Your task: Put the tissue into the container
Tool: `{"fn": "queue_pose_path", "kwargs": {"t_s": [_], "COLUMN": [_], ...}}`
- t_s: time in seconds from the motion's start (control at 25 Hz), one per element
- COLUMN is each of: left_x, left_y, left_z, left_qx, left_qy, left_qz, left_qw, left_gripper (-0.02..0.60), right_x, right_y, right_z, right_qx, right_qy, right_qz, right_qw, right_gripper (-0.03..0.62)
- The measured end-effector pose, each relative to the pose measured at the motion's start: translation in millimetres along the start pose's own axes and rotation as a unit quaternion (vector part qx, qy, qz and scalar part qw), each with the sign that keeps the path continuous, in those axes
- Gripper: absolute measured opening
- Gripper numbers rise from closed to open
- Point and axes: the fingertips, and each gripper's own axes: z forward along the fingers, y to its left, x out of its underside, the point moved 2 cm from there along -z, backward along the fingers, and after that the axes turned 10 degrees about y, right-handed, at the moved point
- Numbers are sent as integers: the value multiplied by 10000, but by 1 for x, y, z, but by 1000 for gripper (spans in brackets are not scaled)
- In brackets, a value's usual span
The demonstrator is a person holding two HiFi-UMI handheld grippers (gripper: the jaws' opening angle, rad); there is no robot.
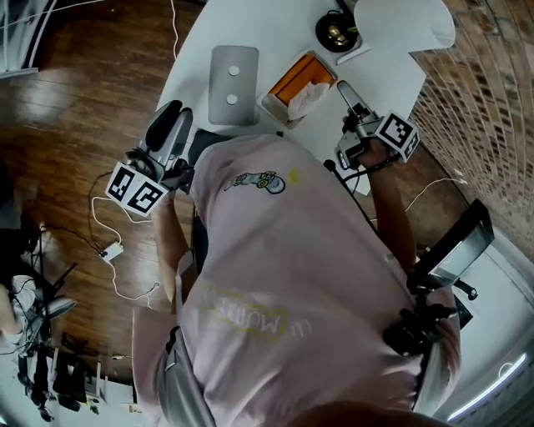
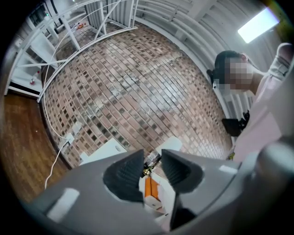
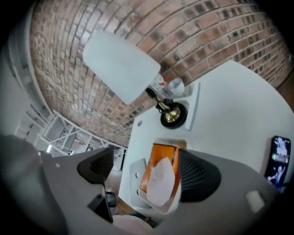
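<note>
The container [image 1: 289, 81], a white box with an orange inside, stands on the white table [image 1: 392, 75]. A crumpled white tissue [image 1: 311, 94] lies in it and sticks up over its near rim. My right gripper [image 1: 352, 104] hovers just right of the container, open, with nothing between its fingers. In the right gripper view the tissue [image 3: 161, 180] and container [image 3: 161, 153] show beyond the wide gap of that gripper [image 3: 146, 166]. My left gripper [image 1: 169, 132] hangs off the table's left edge. In its own view the left gripper [image 2: 152, 170] keeps a narrow gap and holds nothing.
A flat grey lid [image 1: 233, 83] lies left of the container. A lamp's black and brass base [image 1: 336, 31] and white shade [image 1: 409, 21] stand at the table's far side by the brick wall. A phone [image 3: 279, 159] lies at the right. Cables trail on the wooden floor [image 1: 67, 125].
</note>
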Motion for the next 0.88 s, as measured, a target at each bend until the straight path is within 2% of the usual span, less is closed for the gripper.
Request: {"fn": "queue_pose_path", "kwargs": {"t_s": [0.04, 0.16, 0.24, 0.48, 0.64, 0.8, 0.88], "left_x": [-2, -12, -20, -28, -17, 0, 10], "left_y": [-2, -15, -28, -74, -98, -111, -115], "left_z": [3, 16, 28, 71, 95, 107, 108], "left_qx": [40, 170, 269, 596, 963, 1081, 1130], "left_qy": [28, 54, 86, 515, 674, 922, 1060], "left_qz": [34, 179, 368, 1082, 1045, 1032, 1007], "left_qw": [10000, 9997, 9989, 9910, 9876, 9845, 9828], "left_gripper": [115, 115, 115, 115, 115, 115, 116], "right_x": [-7, -25, -33, -36, -34, -30, -27], "right_y": [6, 20, 26, 25, 13, 10, 14], "right_z": [-14, -48, -63, -102, -120, -128, -130], "right_qx": [-106, -50, -70, -277, -299, -595, -616], "right_qy": [-247, -735, -1000, -2006, -2462, -2703, -2720], "right_qz": [-107, -1001, -1237, -1374, -1298, -1207, -1388], "right_qw": [9996, 9922, 9872, 9696, 9600, 9533, 9502], "right_gripper": [437, 417, 405, 393, 385, 385, 385]}}
